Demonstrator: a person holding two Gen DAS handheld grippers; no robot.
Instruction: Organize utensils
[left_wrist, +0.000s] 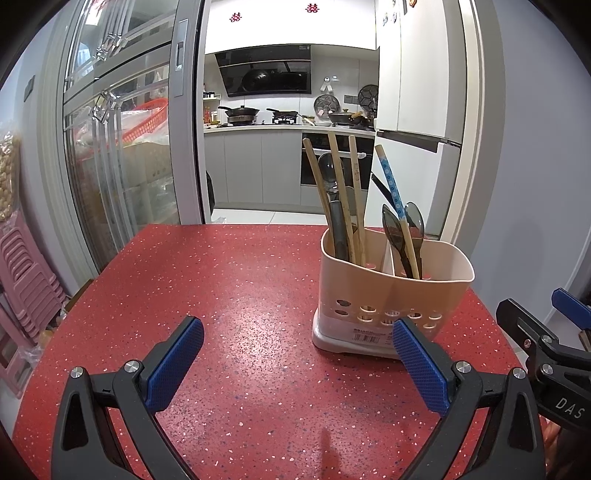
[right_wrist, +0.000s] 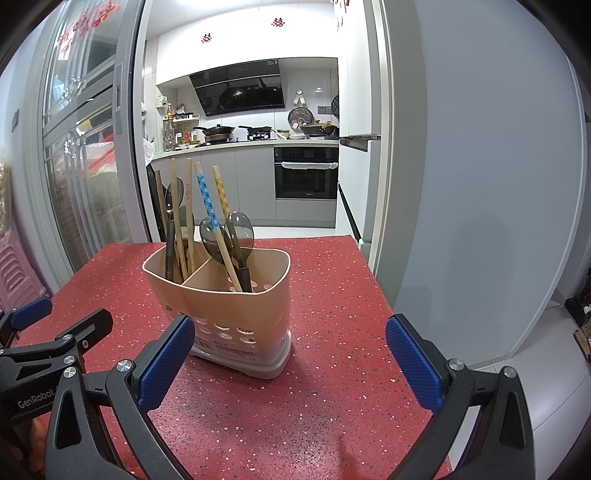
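Note:
A beige two-compartment utensil holder stands upright on the red speckled table. Its left compartment holds plain wooden chopsticks and a dark-handled spoon. The right compartment holds translucent grey spoons and patterned chopsticks. My left gripper hovers open above the table, just left of and in front of the holder. On the holder's near right side, my right gripper is open too, nothing between its fingers.
The table ends at a far edge before a kitchen doorway with a sliding glass door on the left. Right of the table is a white fridge and a grey wall. Pink stacked stools stand at the left.

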